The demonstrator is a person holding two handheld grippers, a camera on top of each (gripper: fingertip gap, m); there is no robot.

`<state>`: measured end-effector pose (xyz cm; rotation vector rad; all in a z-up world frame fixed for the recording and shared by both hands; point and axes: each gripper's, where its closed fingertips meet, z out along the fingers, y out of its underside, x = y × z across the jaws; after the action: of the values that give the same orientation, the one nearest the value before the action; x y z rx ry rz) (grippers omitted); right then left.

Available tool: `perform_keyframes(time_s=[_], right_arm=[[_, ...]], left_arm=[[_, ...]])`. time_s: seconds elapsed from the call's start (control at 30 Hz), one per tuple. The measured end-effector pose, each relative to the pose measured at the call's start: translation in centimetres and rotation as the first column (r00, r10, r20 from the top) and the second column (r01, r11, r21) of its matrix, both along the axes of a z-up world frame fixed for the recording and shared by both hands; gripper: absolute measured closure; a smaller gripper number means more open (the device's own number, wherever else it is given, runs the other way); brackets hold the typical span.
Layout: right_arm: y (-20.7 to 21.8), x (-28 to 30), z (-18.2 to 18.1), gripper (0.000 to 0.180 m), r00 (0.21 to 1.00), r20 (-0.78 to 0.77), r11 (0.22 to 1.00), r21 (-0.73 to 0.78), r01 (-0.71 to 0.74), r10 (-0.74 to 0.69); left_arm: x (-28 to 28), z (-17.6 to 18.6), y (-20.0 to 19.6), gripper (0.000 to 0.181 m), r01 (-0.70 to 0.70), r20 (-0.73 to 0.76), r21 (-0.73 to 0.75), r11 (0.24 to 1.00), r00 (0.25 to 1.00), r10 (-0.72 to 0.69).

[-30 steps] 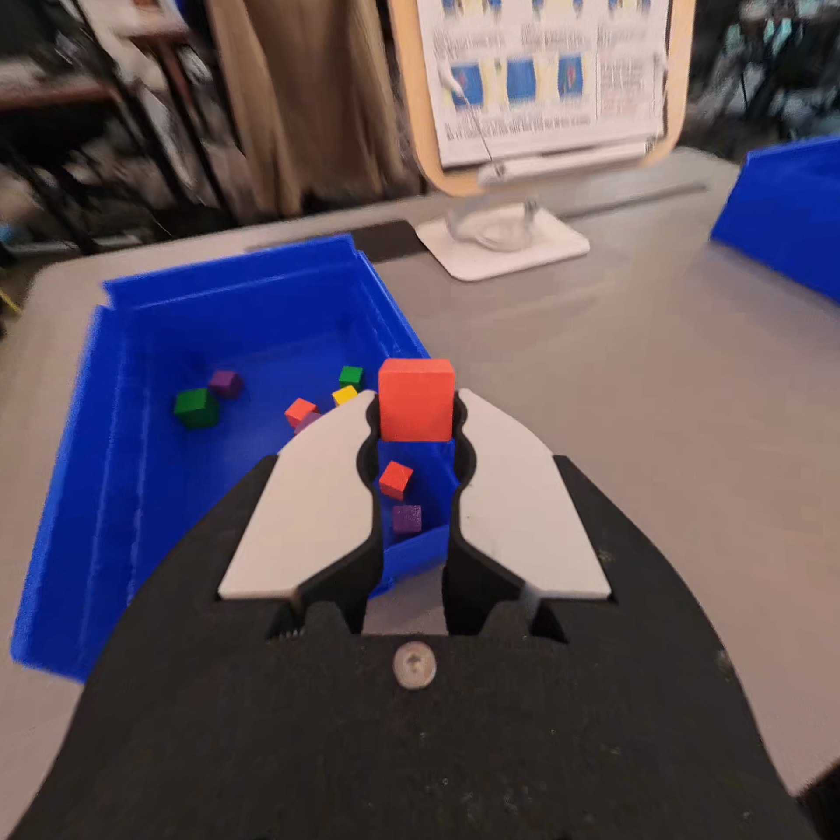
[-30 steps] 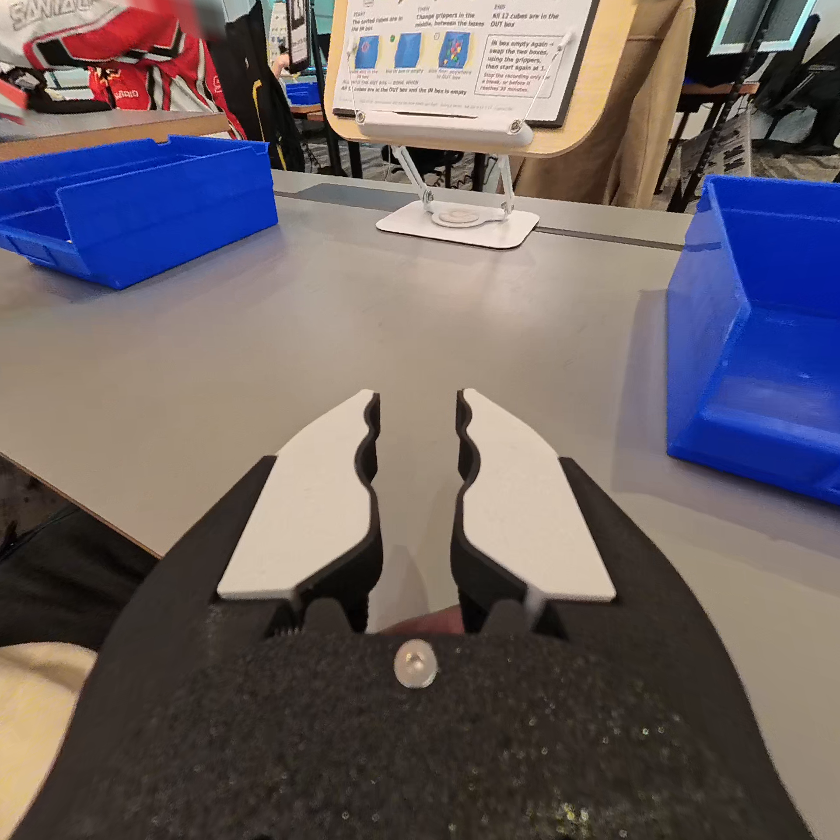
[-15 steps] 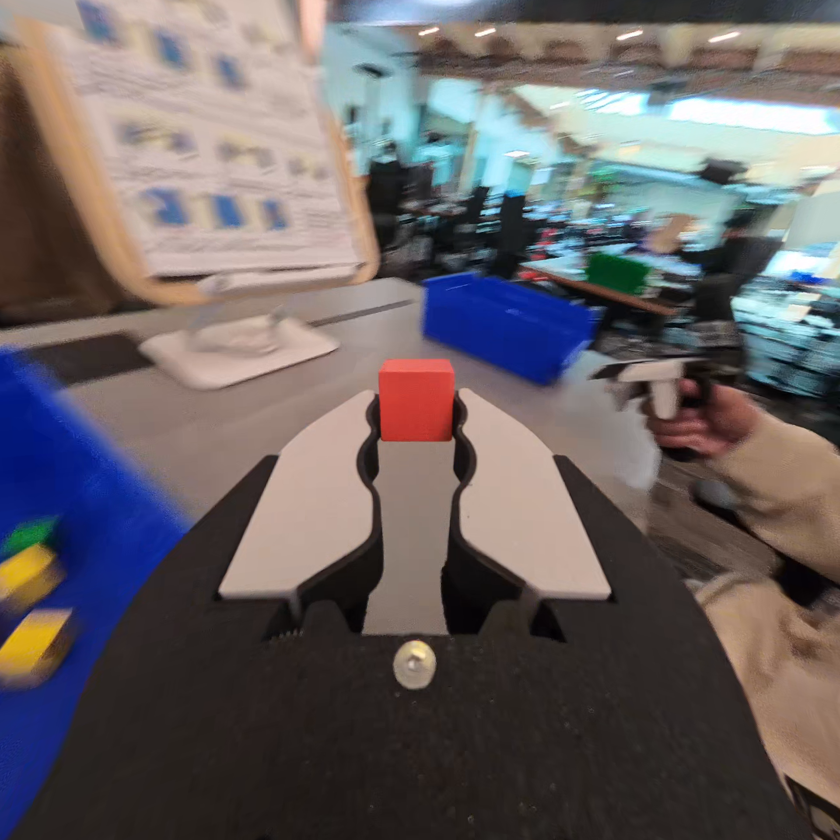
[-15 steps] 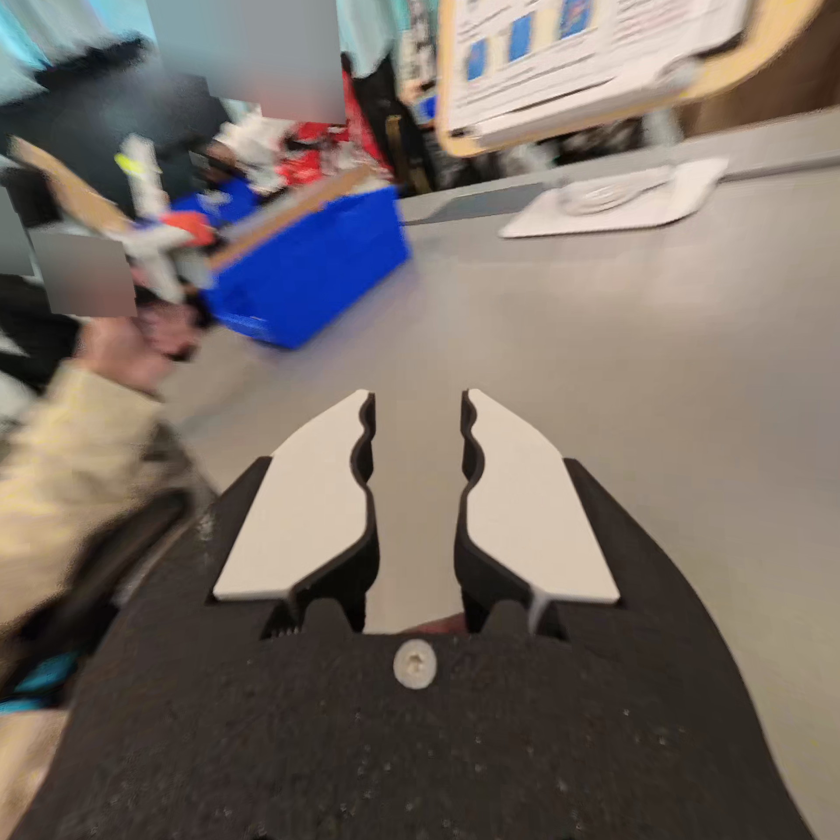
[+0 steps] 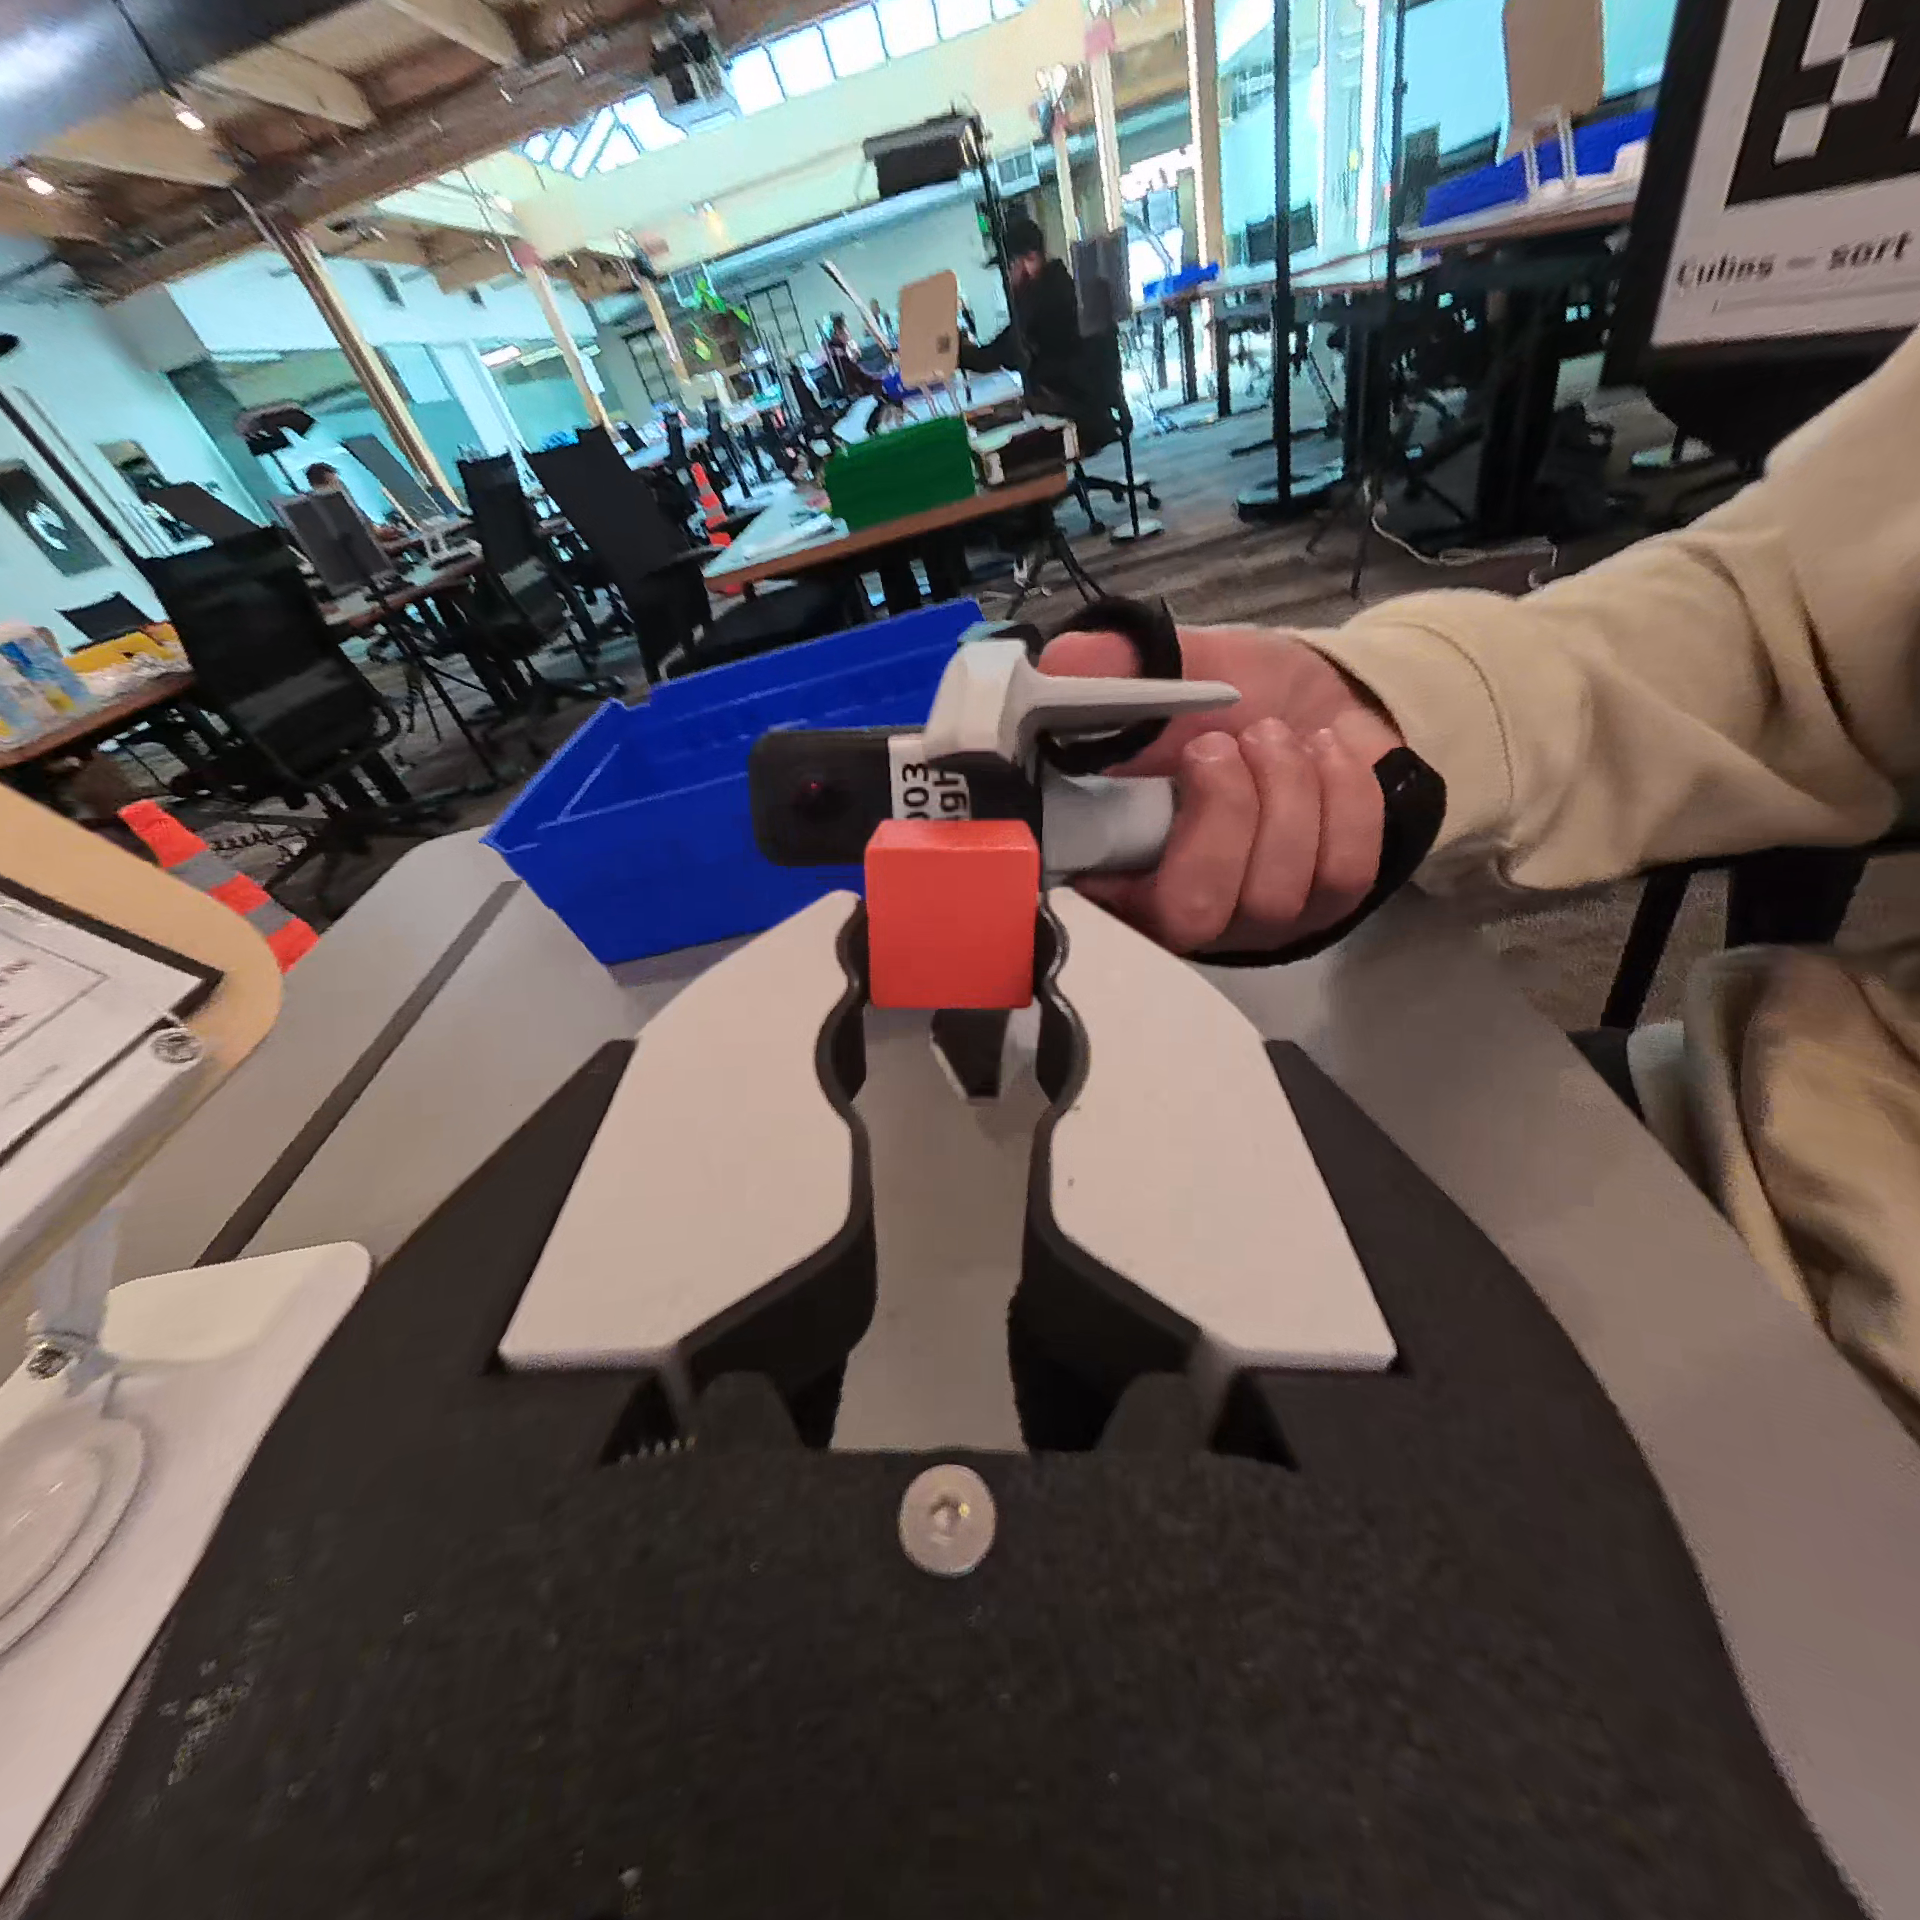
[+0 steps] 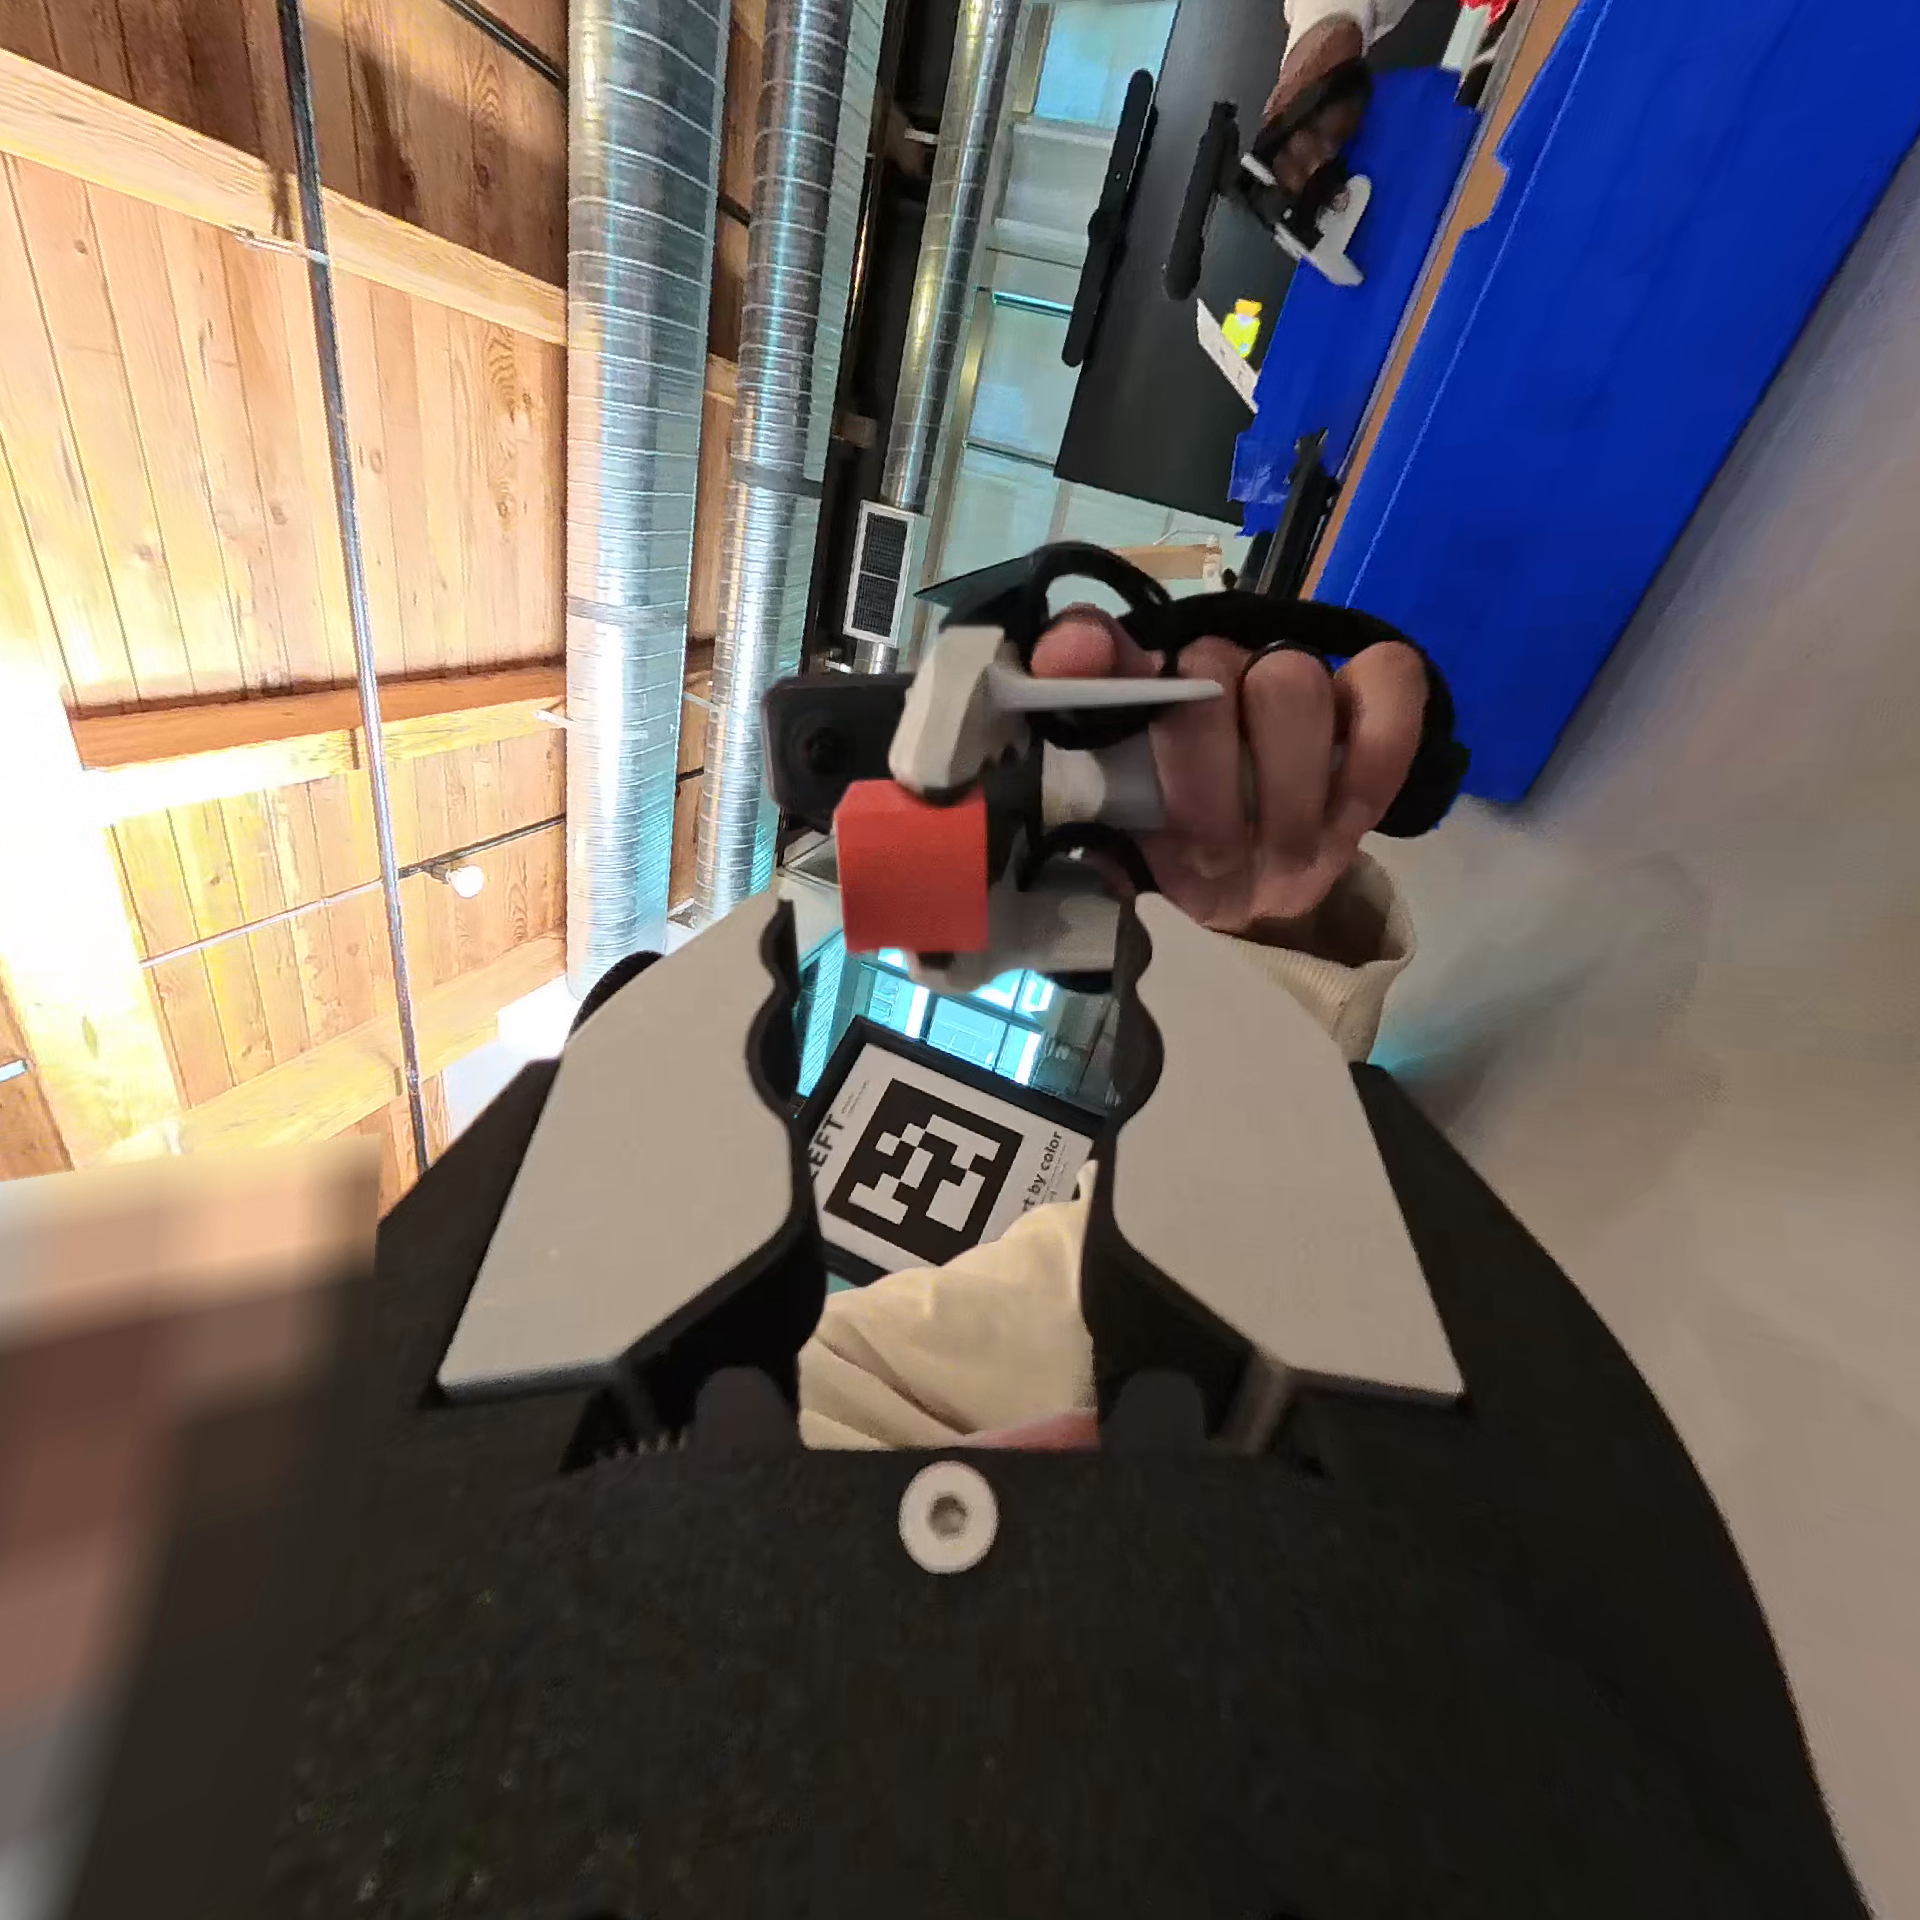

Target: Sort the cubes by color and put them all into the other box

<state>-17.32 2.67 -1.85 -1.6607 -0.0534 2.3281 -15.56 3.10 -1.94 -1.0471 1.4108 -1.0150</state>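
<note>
While the two grippers are facing each other above the grey table (image 5: 1558, 1195), the left gripper (image 5: 951, 935) is clamping a red cube (image 5: 951, 914) between its fingertips, the white fingers pressing on the cube's two sides. In the left wrist view, the cube is sitting right in front of the other tool's camera, with a blue box (image 5: 665, 821) lying on the table beyond it. The right gripper (image 6: 951, 935) is standing wide, its jaws apart with nothing between them, and its view is rolled sideways, so the table is running up the right edge. There the red cube (image 6: 912, 871) is showing just past the tips of the right gripper, held by the far tool in a person's hand (image 6: 1278, 769). Another blue box (image 6: 1621, 436) is resting on the table behind that hand.
</note>
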Motion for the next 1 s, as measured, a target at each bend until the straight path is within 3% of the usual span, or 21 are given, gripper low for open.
perform_keyframes(time_s=[0.1, 0.13, 0.17, 0.5, 0.6, 0.67, 0.73, 0.8, 0.9, 1.0], right_arm=[[0.4, 0.2, -0.3, 0.127, 1.0, -0.026, 1.0, -0.004, -0.009, 0.009], [0.4, 0.2, -0.6, 0.148, 1.0, -0.014, 1.0, 0.01, -0.011, 0.012], [0.7, 0.4, -0.9, 0.151, 1.0, -0.002, 1.0, 0.024, 0.016, -0.016], [-0.1, 0.5, -0.9, 0.151, 0.999, 0.014, 0.997, 0.077, 0.033, -0.034], [-0.7, 1.6, -0.7, 0.151, 0.994, 0.062, 0.983, 0.166, 0.076, -0.087], [-1.0, 3.0, -1.3, 0.151, 0.969, 0.155, 0.941, 0.308, 0.138, -0.192], [-0.8, 4.7, -3.1, 0.15, 0.873, 0.317, 0.842, 0.511, 0.173, -0.371], [-0.6, 6.9, -5.1, 0.15, 0.697, 0.424, 0.695, 0.704, 0.148, -0.578], [-1.0, 10.2, -7.0, 0.15, 0.412, 0.417, 0.49, 0.867, 0.087, -0.81], [-1.5, 12.3, -7.9, 0.15, 0.226, 0.412, 0.44, 0.893, 0.094, -0.883]], left_arm=[[1.4, -1.9, 0.4, 0.152, 0.003, -0.073, 0.03, 1.0, 0.997, -0.001], [1.8, -2.2, 0.6, 0.152, -0.009, -0.078, 0.041, 0.999, 0.997, 0.012], [2.0, -2.4, 0.7, 0.152, -0.013, -0.085, 0.043, 0.999, 0.996, 0.016], [1.3, -2.0, -0.1, 0.151, -0.094, -0.104, 0.089, 0.992, 0.989, 0.103], [-0.8, -0.5, -2.3, 0.132, -0.12, -0.116, -0.118, 0.986, 0.988, 0.106], [-2.5, 0.6, -3.7, 0.127, -0.155, -0.064, -0.296, 0.943, 0.988, 0.142], [-4.5, 0.7, -3.8, 0.127, -0.25, -0.005, -0.436, 0.865, 0.961, 0.275], [-6.7, -1.3, -3.1, 0.127, -0.413, -0.047, -0.494, 0.765, 0.891, 0.451], [-10.3, -5.6, -2.0, 0.127, -0.652, -0.182, -0.501, 0.57, 0.722, 0.667], [-11.8, -7.8, -2.2, 0.128, -0.698, -0.225, -0.533, 0.479, 0.662, 0.715]])
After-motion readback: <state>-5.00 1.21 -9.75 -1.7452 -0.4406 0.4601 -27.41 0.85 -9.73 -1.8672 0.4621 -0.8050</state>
